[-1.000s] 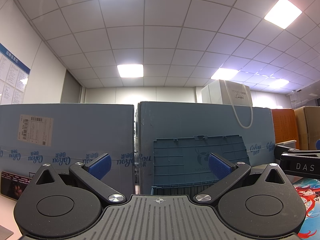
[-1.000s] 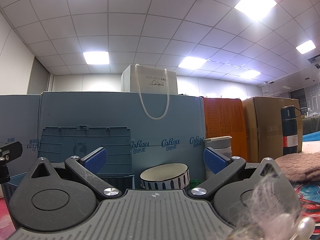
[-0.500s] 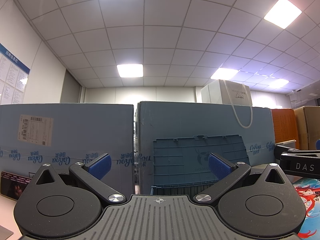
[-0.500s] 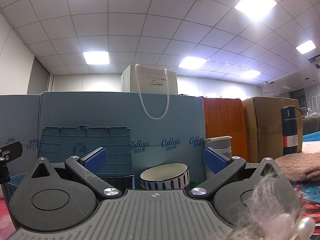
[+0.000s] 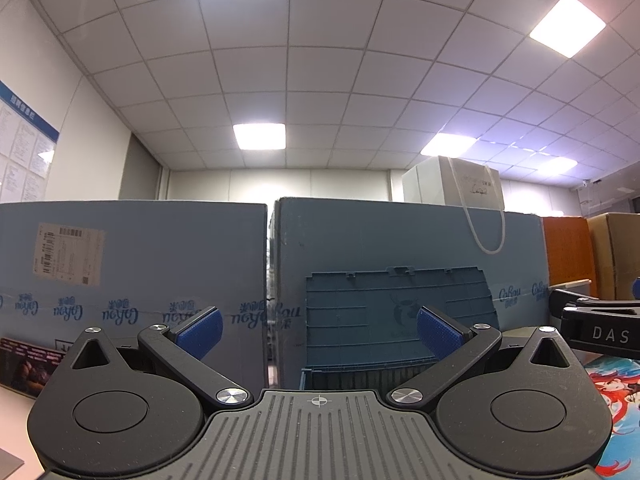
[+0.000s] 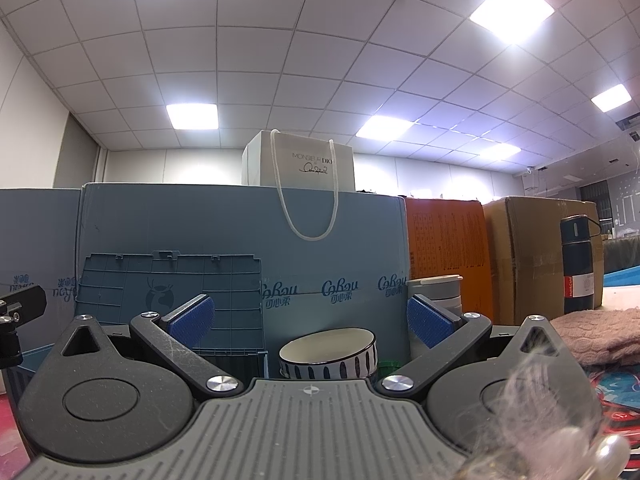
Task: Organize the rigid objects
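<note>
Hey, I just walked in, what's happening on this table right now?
Nothing is being handled yet. The left tool and the right tool are both open and empty, held level over the table. The right one faces a striped bowl, which sits beside a blue crate with its lid up. A grey stacked container, a dark bottle and a pink towel wait nearby.

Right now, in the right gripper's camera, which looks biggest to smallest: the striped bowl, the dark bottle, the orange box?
1. Orange box.
2 and 3. Striped bowl and dark bottle look about alike; the bowl sits nearer, so I won't rank them.
</note>
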Demonstrator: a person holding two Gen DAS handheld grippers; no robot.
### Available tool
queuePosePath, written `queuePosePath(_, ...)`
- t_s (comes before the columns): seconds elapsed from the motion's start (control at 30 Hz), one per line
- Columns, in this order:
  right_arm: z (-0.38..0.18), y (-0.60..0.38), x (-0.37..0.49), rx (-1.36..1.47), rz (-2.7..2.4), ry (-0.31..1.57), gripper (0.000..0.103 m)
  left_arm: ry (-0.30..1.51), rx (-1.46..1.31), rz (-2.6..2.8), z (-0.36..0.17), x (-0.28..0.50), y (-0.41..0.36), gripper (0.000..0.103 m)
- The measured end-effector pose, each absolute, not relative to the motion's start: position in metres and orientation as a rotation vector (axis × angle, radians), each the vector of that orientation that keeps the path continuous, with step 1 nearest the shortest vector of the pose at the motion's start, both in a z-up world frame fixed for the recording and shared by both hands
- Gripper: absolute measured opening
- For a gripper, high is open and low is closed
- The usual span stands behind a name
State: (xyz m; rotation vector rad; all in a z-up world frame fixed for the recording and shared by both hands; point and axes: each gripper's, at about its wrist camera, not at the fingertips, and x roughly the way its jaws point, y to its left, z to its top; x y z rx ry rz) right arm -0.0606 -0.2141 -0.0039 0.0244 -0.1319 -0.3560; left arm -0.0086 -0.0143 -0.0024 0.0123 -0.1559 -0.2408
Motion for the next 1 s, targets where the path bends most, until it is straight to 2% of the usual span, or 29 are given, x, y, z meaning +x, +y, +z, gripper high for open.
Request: queuePosePath(1.0, -0.0053, -0.2110, -0.0611, 0.018, -0.374, -0.138, 0.103, -0.151, 0.009, -0.234, -0.0017, -0.0074, -0.0146, 0.103)
